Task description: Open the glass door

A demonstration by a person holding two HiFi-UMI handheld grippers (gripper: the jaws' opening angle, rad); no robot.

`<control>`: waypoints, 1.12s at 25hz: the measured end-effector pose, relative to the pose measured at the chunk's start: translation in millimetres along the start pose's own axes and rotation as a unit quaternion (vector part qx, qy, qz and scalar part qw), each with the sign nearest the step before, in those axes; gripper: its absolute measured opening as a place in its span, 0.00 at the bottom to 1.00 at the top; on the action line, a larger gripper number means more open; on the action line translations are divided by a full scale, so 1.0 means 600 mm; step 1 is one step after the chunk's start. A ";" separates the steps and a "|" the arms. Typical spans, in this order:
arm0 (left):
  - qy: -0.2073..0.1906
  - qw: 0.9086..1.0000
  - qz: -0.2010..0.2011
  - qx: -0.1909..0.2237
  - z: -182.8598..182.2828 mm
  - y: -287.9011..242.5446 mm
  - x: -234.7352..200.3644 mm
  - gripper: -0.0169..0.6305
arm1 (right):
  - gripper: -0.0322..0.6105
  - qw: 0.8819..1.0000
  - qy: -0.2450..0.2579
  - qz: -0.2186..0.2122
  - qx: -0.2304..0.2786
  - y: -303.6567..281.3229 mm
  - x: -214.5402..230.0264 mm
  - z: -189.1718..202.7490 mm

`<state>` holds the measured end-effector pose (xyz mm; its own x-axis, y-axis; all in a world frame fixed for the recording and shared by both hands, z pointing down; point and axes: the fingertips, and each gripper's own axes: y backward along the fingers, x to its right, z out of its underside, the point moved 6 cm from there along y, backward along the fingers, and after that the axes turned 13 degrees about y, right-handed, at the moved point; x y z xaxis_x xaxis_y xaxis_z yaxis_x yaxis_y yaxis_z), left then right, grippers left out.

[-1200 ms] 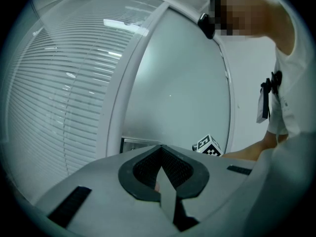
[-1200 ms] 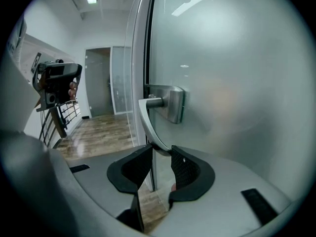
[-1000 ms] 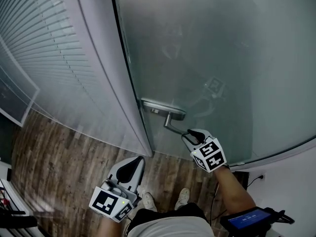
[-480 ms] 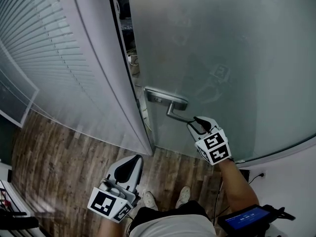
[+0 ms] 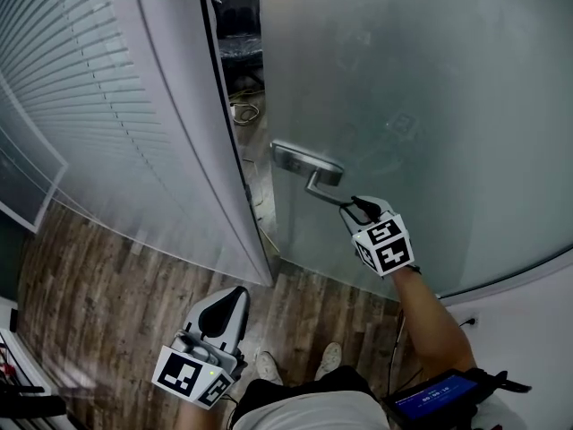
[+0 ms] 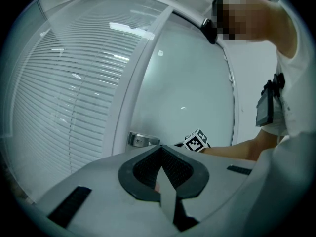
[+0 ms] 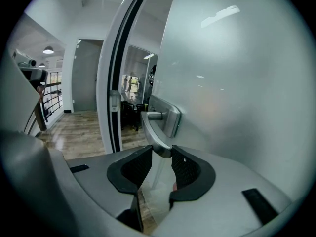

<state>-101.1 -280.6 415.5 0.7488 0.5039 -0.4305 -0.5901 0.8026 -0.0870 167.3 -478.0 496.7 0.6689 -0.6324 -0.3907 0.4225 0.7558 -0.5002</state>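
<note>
The frosted glass door [image 5: 430, 106] stands ajar, with a gap along its left edge. Its metal lever handle [image 5: 324, 191] hangs from a plate [image 5: 304, 162]. My right gripper [image 5: 356, 210] is shut on the free end of the lever. In the right gripper view the lever [image 7: 157, 132] sits pinched between the two dark pads of the right gripper [image 7: 161, 157]. My left gripper [image 5: 228, 301] hangs low near my waist, away from the door, shut on nothing. In the left gripper view the jaws of that gripper [image 6: 162, 152] meet, and the handle plate [image 6: 140, 140] shows beyond them.
A dark-edged door frame [image 5: 210, 79] and a frosted wall with blinds [image 5: 81, 106] stand left of the gap. Through the gap I see an office chair [image 5: 237, 12] and cables [image 5: 242, 110] on the floor. My shoes [image 5: 331, 358] stand on wood flooring [image 5: 107, 294].
The door has swung further open and the gap at its left edge has widened. My right gripper moved up and to the right with the handle. The left gripper stayed put.
</note>
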 end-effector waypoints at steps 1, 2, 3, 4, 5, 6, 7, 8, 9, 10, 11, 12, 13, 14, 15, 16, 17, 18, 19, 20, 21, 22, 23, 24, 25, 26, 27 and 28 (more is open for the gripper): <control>0.001 1.000 -0.002 0.000 0.000 0.001 0.000 0.03 | 0.24 1.000 -0.002 0.002 -0.001 -0.003 0.006 0.001; 0.001 1.000 -0.003 0.000 0.000 0.002 0.001 0.03 | 0.24 1.000 -0.003 0.004 -0.002 -0.007 0.013 0.001; 0.001 1.000 -0.004 0.000 0.001 0.003 0.001 0.03 | 0.24 1.000 -0.005 0.007 -0.002 -0.011 0.019 0.002; 0.001 1.000 -0.004 0.000 0.002 0.003 0.002 0.03 | 0.24 1.000 -0.007 0.009 -0.003 -0.017 0.025 0.002; 0.001 1.000 -0.005 0.000 0.003 0.003 0.001 0.03 | 0.24 1.000 -0.009 0.011 -0.003 -0.023 0.031 0.004; 0.001 1.000 -0.005 0.000 0.004 0.002 0.000 0.03 | 0.24 1.000 -0.011 0.014 -0.004 -0.029 0.038 0.005; 0.001 1.000 -0.006 0.000 0.005 0.002 -0.001 0.03 | 0.24 1.000 -0.013 0.017 -0.005 -0.035 0.045 0.005; 0.002 1.000 -0.007 0.001 0.005 0.002 -0.002 0.03 | 0.24 1.000 -0.016 0.019 -0.007 -0.041 0.052 0.006; 0.002 1.000 -0.009 0.001 0.005 0.002 -0.002 0.03 | 0.24 1.000 -0.021 0.021 -0.009 -0.046 0.059 0.006; 0.002 1.000 -0.010 0.002 0.005 0.003 -0.003 0.03 | 0.24 0.999 -0.027 0.023 -0.011 -0.050 0.066 0.007; 0.002 1.000 -0.012 0.003 0.004 0.004 -0.004 0.03 | 0.24 0.999 -0.033 0.026 -0.012 -0.054 0.073 0.008; 0.002 1.000 -0.015 0.004 0.005 0.006 -0.005 0.03 | 0.24 0.999 -0.039 0.028 -0.014 -0.057 0.079 0.010; 0.002 1.000 -0.017 0.005 0.005 0.007 -0.006 0.03 | 0.24 0.998 -0.044 0.031 -0.015 -0.061 0.086 0.012; 0.002 1.000 -0.019 0.006 0.006 0.009 -0.006 0.03 | 0.24 0.998 -0.048 0.034 -0.015 -0.065 0.092 0.013; 0.003 1.000 -0.021 0.006 0.005 0.009 -0.008 0.03 | 0.24 0.998 -0.050 0.037 -0.016 -0.068 0.099 0.014; 0.003 1.000 -0.022 0.006 0.004 0.009 -0.009 0.03 | 0.24 0.998 -0.052 0.040 -0.017 -0.072 0.106 0.014; 0.003 1.000 -0.023 0.006 0.002 0.007 -0.011 0.03 | 0.24 0.998 -0.053 0.042 -0.018 -0.076 0.113 0.013; 0.002 1.000 -0.024 0.006 0.000 0.005 -0.012 0.03 | 0.24 0.997 -0.053 0.043 -0.019 -0.079 0.120 0.012; 0.001 1.000 -0.026 0.006 -0.001 0.003 -0.012 0.03 | 0.24 0.997 -0.053 0.044 -0.019 -0.081 0.127 0.013; 0.000 1.000 -0.027 0.008 0.000 -0.001 -0.012 0.03 | 0.24 0.997 -0.053 0.046 -0.019 -0.084 0.133 0.015; -0.001 1.000 -0.028 0.009 0.001 -0.004 -0.011 0.03 | 0.24 0.997 -0.052 0.047 -0.019 -0.086 0.139 0.019; -0.003 0.999 -0.030 0.010 0.004 -0.007 -0.009 0.03 | 0.24 0.997 -0.052 0.048 -0.019 -0.088 0.144 0.025; -0.004 0.999 -0.032 0.012 0.007 -0.011 -0.007 0.03 | 0.24 0.997 -0.051 0.049 -0.018 -0.090 0.149 0.029; -0.005 0.999 -0.033 0.013 0.009 -0.015 -0.005 0.03 | 0.24 0.997 -0.051 0.050 -0.018 -0.091 0.154 0.033; -0.006 0.999 -0.035 0.014 0.011 -0.019 -0.004 0.03 | 0.24 0.997 -0.051 0.051 -0.018 -0.094 0.159 0.036; -0.006 0.999 -0.037 0.015 0.013 -0.022 -0.003 0.03 | 0.24 0.997 -0.051 0.052 -0.017 -0.096 0.164 0.040; -0.007 0.999 -0.038 0.017 0.016 -0.026 -0.003 0.03 | 0.24 0.997 -0.050 0.052 -0.017 -0.099 0.169 0.044; -0.007 0.999 -0.040 0.019 0.017 -0.029 -0.003 0.03 | 0.24 0.997 -0.050 0.052 -0.018 -0.102 0.175 0.046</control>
<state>-89.1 -292.0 426.9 0.7970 0.4421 -0.4115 -0.5169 0.8517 -0.0861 228.4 -585.8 507.7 0.7661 -0.5292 -0.3647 0.3261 0.8091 -0.4890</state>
